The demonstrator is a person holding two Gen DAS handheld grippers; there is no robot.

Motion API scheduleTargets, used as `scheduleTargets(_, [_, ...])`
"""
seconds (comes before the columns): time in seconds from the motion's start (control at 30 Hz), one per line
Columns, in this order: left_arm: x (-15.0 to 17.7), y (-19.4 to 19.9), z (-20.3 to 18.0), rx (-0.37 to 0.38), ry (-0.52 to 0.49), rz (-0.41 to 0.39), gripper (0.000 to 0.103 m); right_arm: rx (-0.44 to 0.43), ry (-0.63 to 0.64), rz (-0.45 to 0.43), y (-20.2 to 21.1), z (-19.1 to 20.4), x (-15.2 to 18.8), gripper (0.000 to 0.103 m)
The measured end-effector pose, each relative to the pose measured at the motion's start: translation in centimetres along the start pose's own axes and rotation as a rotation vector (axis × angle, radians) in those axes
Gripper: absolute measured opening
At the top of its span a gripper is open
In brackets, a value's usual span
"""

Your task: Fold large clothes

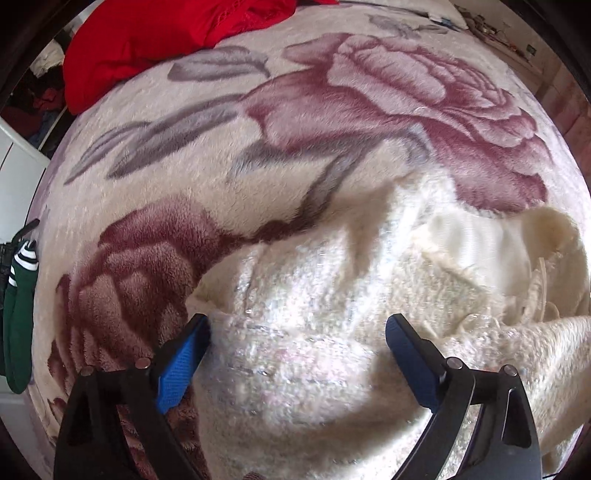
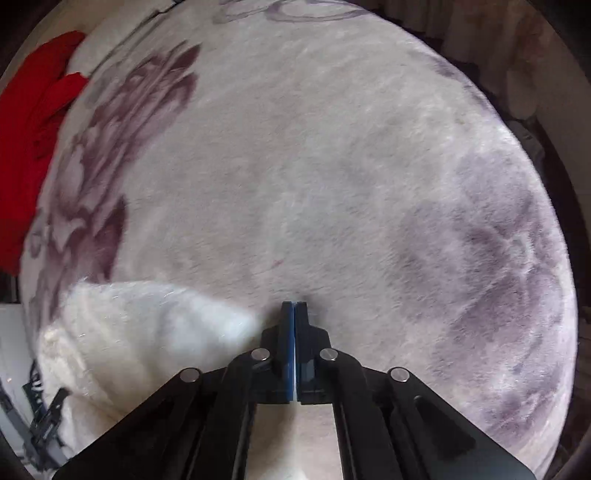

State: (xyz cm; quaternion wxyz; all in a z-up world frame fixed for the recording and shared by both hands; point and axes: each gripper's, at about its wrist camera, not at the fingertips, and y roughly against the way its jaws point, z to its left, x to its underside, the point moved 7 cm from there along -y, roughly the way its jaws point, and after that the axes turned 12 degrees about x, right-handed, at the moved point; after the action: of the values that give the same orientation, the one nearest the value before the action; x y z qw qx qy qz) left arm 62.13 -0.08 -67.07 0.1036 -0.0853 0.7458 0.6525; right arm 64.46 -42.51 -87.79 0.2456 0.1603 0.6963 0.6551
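Observation:
A cream fuzzy knit garment lies crumpled on a rose-patterned plush blanket. My left gripper is open, its blue fingers spread wide just above the garment, one at each side of a raised fold. In the right wrist view the same garment lies at the lower left, blurred. My right gripper is shut with nothing between its fingers, over bare blanket just right of the garment's edge.
A red garment lies bunched at the blanket's far left and also shows in the right wrist view. A green striped piece hangs off the left edge. Clutter lies beyond the bed's far right corner.

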Motion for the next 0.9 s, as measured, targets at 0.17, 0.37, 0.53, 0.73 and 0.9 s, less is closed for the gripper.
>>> scheduleTargets(0.17, [-0.5, 2.4, 0.0, 0.06, 0.038, -0.045, 0.096, -0.273, -0.101, 0.134, 1.6, -2.0, -0.8, 0.002])
scheduleTargets(0.37, [1.2, 8.1, -0.7, 0.143, 0.127, -0.156, 0.096, -0.275, -0.034, 0.167, 6.7, -7.9, 5.7, 0.068])
scheduleTargets(0.53, [5.5, 9.9, -3.2, 0.126, 0.134, -0.144, 0.096, -0.297, 0.041, 0.271, 5.6, -9.5, 14.7, 0.069])
scheduleTargets(0.73, [10.3, 7.7, -5.6, 0.073, 0.086, -0.06, 0.096, -0.216, 0.118, 0.203, 2.6, -5.9, 18.4, 0.007])
scheduleTargets(0.9, [12.0, 5.8, -4.9, 0.048, 0.095, -0.002, 0.096, -0.289, -0.218, 0.226, 0.7, -9.5, 18.9, 0.007])
